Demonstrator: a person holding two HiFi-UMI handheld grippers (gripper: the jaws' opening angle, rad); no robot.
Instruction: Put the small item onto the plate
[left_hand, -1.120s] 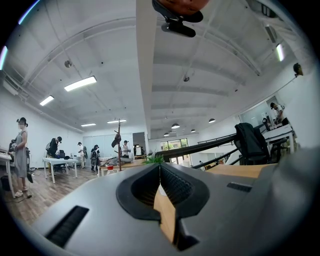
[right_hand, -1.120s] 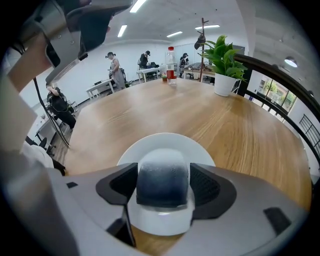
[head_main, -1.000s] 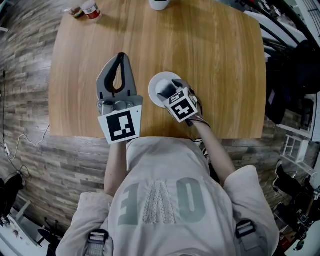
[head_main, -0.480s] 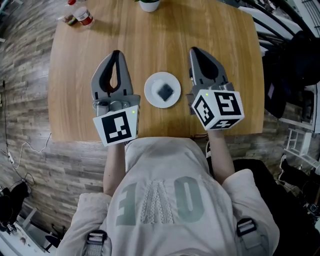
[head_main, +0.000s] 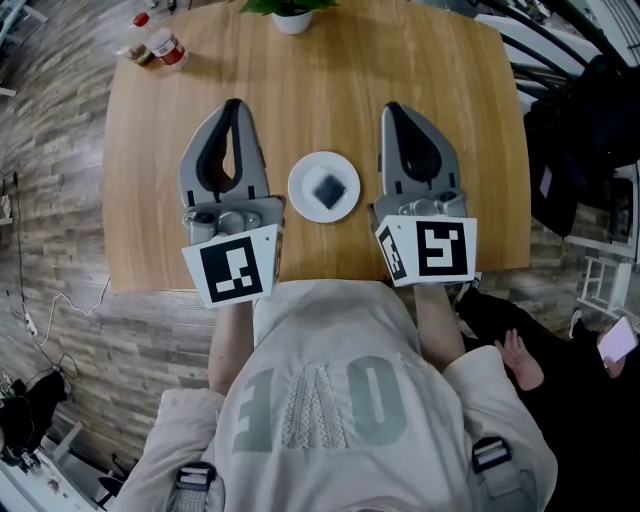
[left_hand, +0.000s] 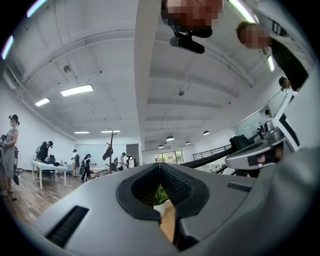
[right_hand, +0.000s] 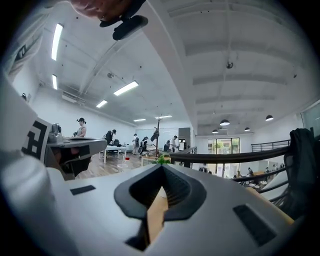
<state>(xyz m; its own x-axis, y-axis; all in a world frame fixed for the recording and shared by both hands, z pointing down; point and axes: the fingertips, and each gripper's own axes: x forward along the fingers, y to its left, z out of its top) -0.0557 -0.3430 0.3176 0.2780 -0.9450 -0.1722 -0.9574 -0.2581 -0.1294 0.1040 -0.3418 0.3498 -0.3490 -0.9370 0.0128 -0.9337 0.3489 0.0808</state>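
Noted small item (head_main: 329, 189) lying at centre of plate (head_main: 303, 180). Found left gripper (head_main: 233, 105) left of plate, right gripper (head_main: 392, 108) right of plate, both pinched closed, empty. Judged task done, nothing left.

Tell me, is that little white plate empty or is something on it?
Not empty: a small dark square item lies near the middle of the white plate.
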